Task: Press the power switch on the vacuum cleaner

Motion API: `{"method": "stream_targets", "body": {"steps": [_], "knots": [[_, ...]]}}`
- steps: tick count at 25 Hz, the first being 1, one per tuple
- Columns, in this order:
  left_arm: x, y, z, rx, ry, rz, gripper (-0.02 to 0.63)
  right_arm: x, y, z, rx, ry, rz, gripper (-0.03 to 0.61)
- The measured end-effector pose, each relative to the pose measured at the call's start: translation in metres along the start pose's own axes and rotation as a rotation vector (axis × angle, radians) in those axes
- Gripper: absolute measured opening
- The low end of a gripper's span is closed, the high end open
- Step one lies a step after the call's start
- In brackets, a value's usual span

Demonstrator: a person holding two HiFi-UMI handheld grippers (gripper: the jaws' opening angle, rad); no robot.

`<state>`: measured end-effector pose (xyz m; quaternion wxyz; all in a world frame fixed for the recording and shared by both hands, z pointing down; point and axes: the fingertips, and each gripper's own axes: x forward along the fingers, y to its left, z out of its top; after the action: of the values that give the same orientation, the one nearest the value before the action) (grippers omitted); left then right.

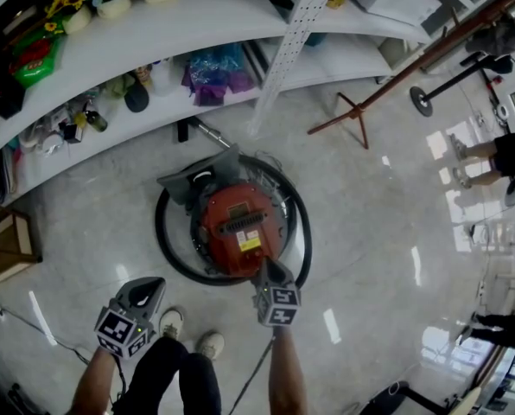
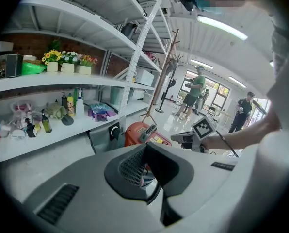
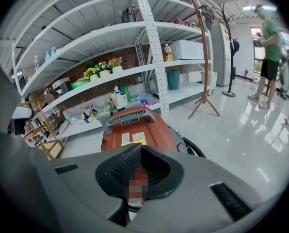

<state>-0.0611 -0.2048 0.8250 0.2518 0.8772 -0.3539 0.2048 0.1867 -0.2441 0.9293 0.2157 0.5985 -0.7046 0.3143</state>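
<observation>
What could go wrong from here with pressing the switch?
The right gripper sits at the near edge of the vacuum cleaner, but no switch is identifiable; it may press the wrong spot. The black hose loops around the body near the person's shoes: a trip risk. On the glossy floor the vacuum cleaner might slide when pushed.

Glossy pale floor: red vacuum cleaner sits on it, black hose looped around it; wooden coat-stand foot well apart; person's shoes near.
</observation>
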Motion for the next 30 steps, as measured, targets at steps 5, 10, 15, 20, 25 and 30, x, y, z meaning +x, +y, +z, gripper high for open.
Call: {"method": "stream_targets", "body": {"steps": [5,10,15,20,25,30], "knots": [[0.003,0.0,-0.003,-0.003,-0.003,0.0,0.008,0.007,0.001,-0.008,0.0,0.018,0.009,0.006],[0.005,-0.001,-0.005,-0.009,0.002,-0.002,0.008,0.014,0.001,-0.01,-0.004,0.03,0.016,0.006],[0.004,0.003,-0.004,-0.009,0.006,0.005,0.008,0.02,0.001,-0.016,-0.003,0.048,0.015,0.006],[0.004,0.006,-0.004,-0.013,0.005,0.008,0.008,0.022,0.0,-0.016,0.004,0.049,0.016,0.008],[0.008,0.007,-0.012,-0.022,0.008,0.014,0.008,0.024,-0.001,-0.017,0.004,0.051,0.014,0.008],[0.011,0.003,-0.013,-0.01,0.018,-0.001,0.008,0.026,-0.004,-0.019,0.021,0.045,0.004,0.009]]}}
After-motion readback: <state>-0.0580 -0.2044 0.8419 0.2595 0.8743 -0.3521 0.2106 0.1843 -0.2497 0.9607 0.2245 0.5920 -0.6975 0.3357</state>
